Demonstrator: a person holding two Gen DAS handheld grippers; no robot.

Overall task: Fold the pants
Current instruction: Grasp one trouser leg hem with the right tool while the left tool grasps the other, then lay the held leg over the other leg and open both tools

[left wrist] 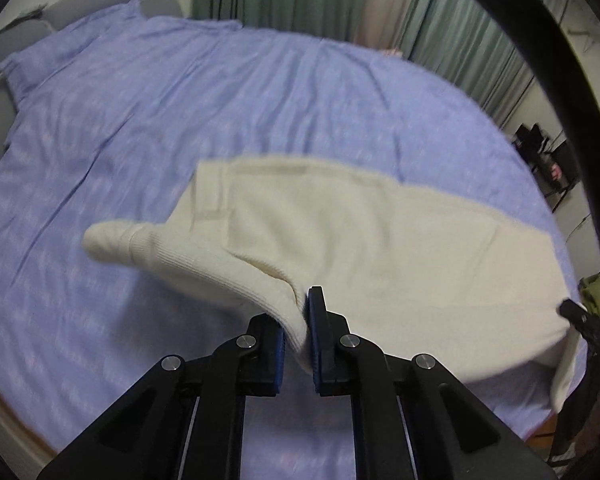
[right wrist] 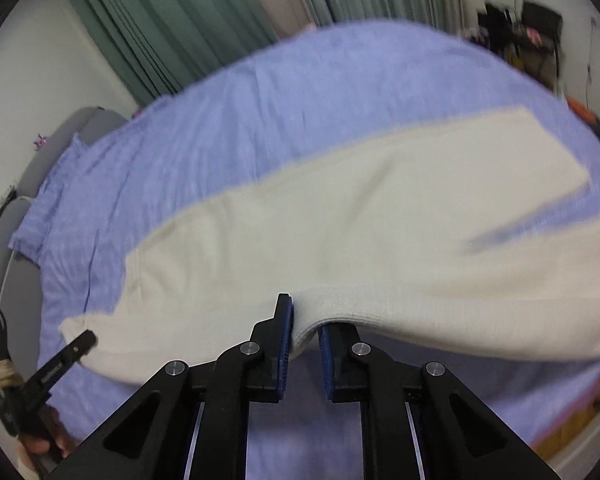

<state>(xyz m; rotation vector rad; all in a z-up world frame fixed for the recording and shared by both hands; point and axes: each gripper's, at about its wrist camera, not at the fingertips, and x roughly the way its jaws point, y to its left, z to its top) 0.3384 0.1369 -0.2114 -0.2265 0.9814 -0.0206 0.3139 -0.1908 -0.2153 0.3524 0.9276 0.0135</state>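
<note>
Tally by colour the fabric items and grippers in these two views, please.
Cream pants: 1
Blue bedsheet: 1
Green curtains: 1
Black grippers, left gripper and right gripper, each shut on the pants: 2
Total: 5

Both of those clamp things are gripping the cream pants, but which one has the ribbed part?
The left gripper. The cloth of the pants bunched between its blue pads shows ribbing; the right gripper pinches a finer-knit edge, with no such ribbing visible there.
</note>
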